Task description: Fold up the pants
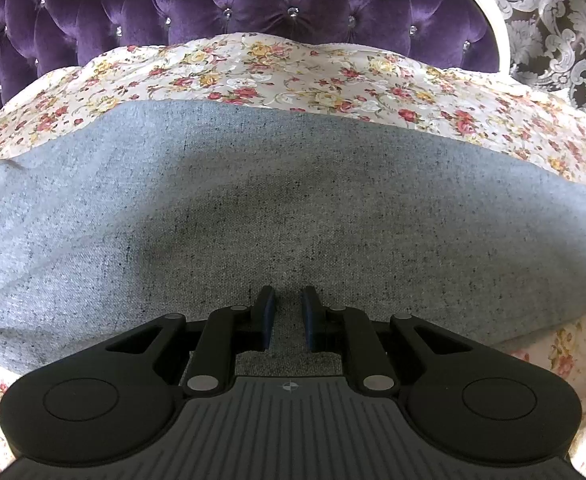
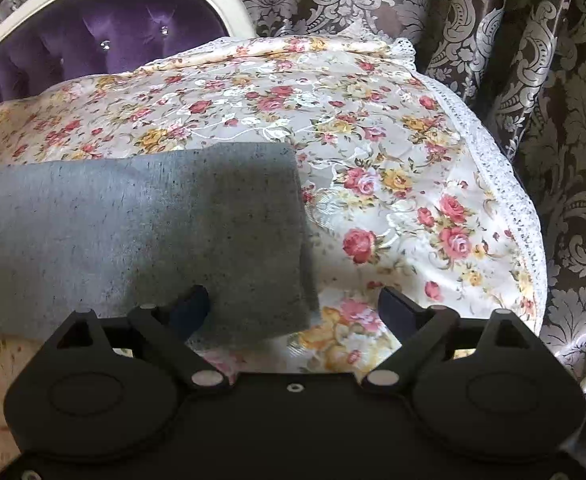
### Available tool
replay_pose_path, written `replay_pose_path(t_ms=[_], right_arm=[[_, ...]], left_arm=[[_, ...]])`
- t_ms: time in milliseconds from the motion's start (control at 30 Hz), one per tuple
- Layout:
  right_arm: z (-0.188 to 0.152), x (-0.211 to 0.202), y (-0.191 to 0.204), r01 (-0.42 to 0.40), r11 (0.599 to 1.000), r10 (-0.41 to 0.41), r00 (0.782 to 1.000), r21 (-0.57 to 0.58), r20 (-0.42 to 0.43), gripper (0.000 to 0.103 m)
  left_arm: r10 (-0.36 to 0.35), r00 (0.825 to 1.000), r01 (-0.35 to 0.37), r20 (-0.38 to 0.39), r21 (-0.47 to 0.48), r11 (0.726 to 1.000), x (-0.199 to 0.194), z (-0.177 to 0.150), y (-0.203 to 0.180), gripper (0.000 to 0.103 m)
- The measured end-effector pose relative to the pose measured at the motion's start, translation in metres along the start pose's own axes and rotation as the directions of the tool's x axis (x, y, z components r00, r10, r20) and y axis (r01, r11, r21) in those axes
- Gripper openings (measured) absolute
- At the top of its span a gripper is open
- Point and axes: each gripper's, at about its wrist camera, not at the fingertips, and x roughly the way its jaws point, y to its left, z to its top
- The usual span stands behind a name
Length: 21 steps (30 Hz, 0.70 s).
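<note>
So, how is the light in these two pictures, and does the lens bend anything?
Left wrist view: a soft shadow darkens the grey pants ahead of the left gripper, and their straight edge bows from fisheye. Right wrist view: the floral bedspread is brightly lit and shiny, the right gripper shadows the pants' end, and the corners curve.

Pants [image 1: 285, 200] on bedspread [image 1: 333, 76]; headboard [image 1: 253, 4] behind

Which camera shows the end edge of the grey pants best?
The right wrist view: the grey pants end in a clear edge on the floral bedspread, with the right gripper open over the near corner. The left wrist view shows only a wide middle stretch, both ends cut off.
</note>
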Motion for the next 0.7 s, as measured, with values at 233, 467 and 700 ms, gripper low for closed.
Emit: replay_pose_path(t_ms=[233,467,700], right_arm=[[0.005,0.0,0.007,-0.037,0.999,0.037,0.999,-0.009,0.004,0.086],[0.009,0.015,0.012,-0.041,0.998,0.041,0.999,0.049,-0.01,0.098],[0.006,0.016,0.014,-0.045,0.999,0.045,0.999,0.025,-0.001,0.103]], left_arm=[[0.009,1.0,-0.009,0.001,0.005,1.0,0.0,0.0,-0.001,0.015],[0.011,1.0,-0.011,0.004,0.009,1.0,0.001,-0.001,-0.001,0.015],[0.022,1.0,-0.022,-0.003,0.006,1.0,0.001,0.0,-0.001,0.015]])
